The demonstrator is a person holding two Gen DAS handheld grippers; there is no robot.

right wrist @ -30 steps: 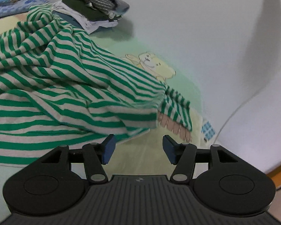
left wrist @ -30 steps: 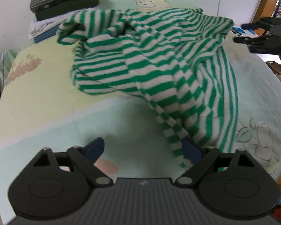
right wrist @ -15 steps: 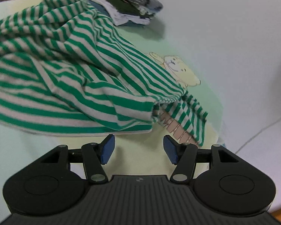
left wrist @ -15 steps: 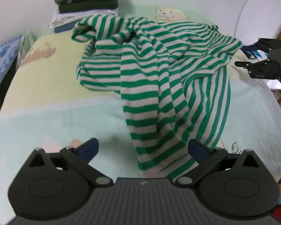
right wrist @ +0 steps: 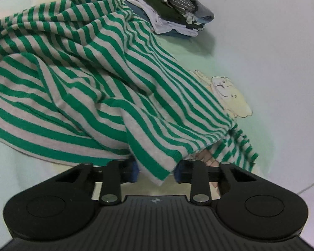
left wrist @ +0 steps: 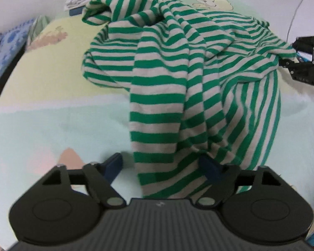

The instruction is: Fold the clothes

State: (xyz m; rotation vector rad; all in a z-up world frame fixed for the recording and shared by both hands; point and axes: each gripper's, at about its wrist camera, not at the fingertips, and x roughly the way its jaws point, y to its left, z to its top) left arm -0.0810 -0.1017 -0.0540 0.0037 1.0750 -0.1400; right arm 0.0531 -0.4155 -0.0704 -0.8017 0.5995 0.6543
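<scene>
The green-striped shirt (left wrist: 190, 79) lies crumpled on the bedsheet (left wrist: 52, 125), in front of the folded stack (right wrist: 173, 14). The left gripper (left wrist: 161, 167) and the right gripper (right wrist: 157, 170) each have their 2 fingers spread wide around a hem, not clamping it.

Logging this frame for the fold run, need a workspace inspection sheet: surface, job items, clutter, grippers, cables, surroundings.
Surface: bed sheet, pale yellow and green, with a cartoon bear print.
Job's things: green striped garment, crumpled and spread over the sheet, unfolded.
Clutter: stack of folded clothes at the far edge by the wall.
Grippers: left gripper open, the garment's hem lying between its fingers; right gripper open, a garment corner hanging between its fingers.
Cables: one thin white cable running down the wall at far right.
Surroundings: white wall behind the bed; blue patterned fabric at the left edge.
</scene>
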